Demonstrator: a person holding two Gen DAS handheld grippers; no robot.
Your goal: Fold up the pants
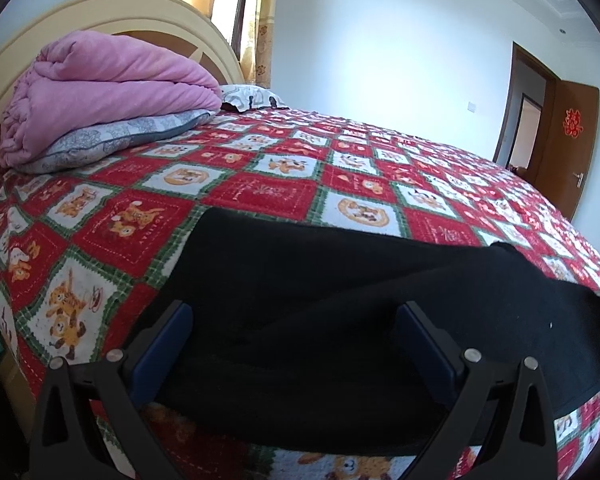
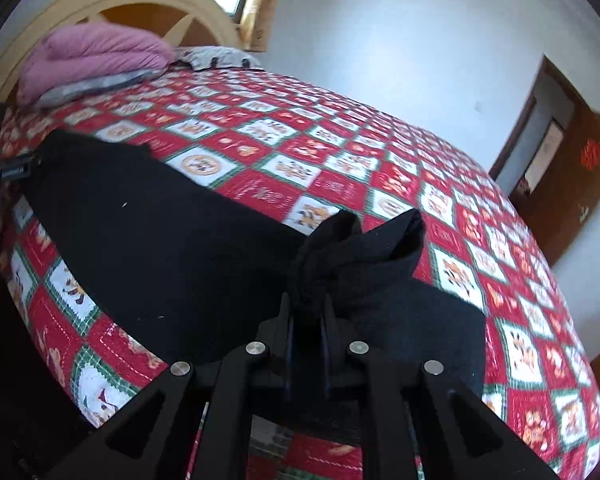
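Black pants [image 1: 320,320] lie spread on the red patterned bedspread [image 1: 260,192]. My left gripper [image 1: 296,316] is open, its blue-padded fingers [image 1: 168,344] standing wide apart over one end of the pants, holding nothing. In the right wrist view the pants [image 2: 160,232] stretch from the far left toward me. My right gripper [image 2: 308,308] is shut on a bunched end of the pants [image 2: 360,248] and lifts it a little off the bed.
A folded pink quilt [image 1: 100,92] on a grey pillow [image 1: 112,140] sits by the cream headboard [image 1: 140,16], with another pillow [image 1: 252,98] beside it. A brown door [image 1: 568,148] stands open at the far right. The bedspread [image 2: 380,152] extends beyond the pants.
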